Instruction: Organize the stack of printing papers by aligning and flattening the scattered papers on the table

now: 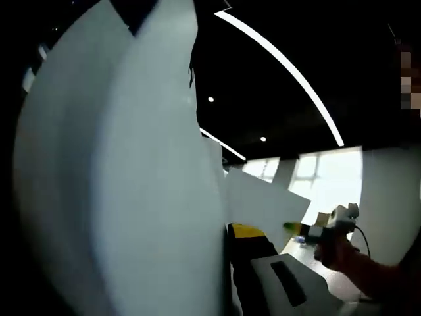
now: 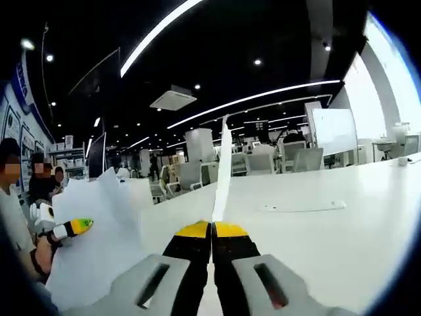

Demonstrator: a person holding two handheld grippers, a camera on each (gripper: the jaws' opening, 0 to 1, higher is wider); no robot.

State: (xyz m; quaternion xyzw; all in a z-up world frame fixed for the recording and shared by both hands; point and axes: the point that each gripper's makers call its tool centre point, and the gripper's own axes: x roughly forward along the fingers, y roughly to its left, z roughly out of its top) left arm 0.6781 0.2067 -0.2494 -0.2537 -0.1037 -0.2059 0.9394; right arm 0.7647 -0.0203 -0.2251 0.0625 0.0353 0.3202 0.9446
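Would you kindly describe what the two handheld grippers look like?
The right gripper has black jaws with yellow tips, set in pale grey mounts with dark slots. The left gripper has a white body, a yellow-and-green tip, and a thin dark cable trailing from it in the left gripper view.

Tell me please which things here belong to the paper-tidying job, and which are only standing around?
Belong to the job:
- right gripper, shut on an upright sheet
- left gripper, at the paper stack
- white table
- one flat sheet farther along the table

Only standing around:
- office chairs
- whiteboard
- seated people at the side
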